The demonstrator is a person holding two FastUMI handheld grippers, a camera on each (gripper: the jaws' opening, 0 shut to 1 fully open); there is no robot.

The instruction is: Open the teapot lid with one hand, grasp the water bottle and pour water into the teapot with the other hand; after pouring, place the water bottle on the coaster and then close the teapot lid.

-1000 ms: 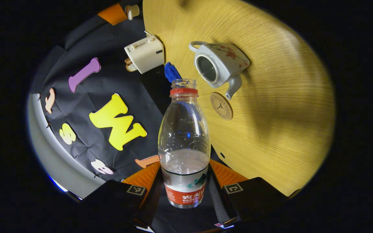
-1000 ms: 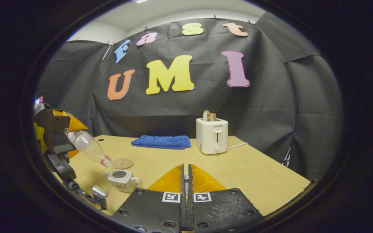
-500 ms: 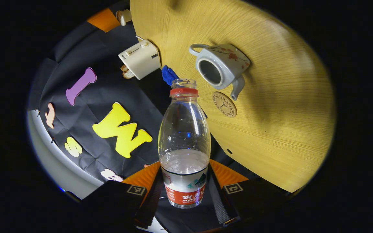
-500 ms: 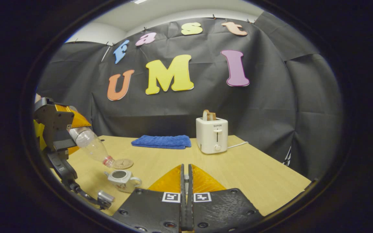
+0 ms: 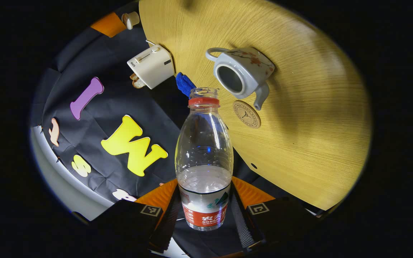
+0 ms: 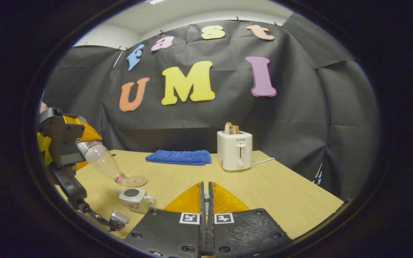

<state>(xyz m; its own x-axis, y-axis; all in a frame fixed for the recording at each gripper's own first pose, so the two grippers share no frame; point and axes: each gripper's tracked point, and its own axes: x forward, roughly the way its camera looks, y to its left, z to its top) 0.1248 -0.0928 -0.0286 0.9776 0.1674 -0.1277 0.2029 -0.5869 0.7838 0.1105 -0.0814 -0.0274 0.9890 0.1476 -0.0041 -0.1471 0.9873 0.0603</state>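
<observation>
Clear plastic marks the water bottle (image 5: 204,157), which in the left gripper view stands straight ahead of my left gripper (image 5: 204,211); both fingers press on its labelled lower part, so the gripper is clamped on it. Its uncapped mouth points away from me, and water sits in its lower half. Beyond the mouth and to its right lies the wooden table (image 5: 310,118), seen steeply tilted. On it rests the white teapot (image 5: 242,73), lid off, its opening facing the bottle mouth and its spout pointing toward the round coaster (image 5: 246,114) just beside it. Left of the bottle neck I see a white toaster (image 5: 151,66) and a blue cloth (image 5: 184,83).

In the right gripper view my right gripper (image 6: 206,224) has its fingers drawn together at the bottom; whether anything is pinched between them I cannot tell. Far to the left, the left gripper (image 6: 66,143) holds the bottle (image 6: 102,161) tilted mouth-down above the teapot (image 6: 134,199), with the coaster (image 6: 136,181) just behind the mouth. Ahead stand the cloth (image 6: 179,157) and the toaster (image 6: 235,154).
</observation>
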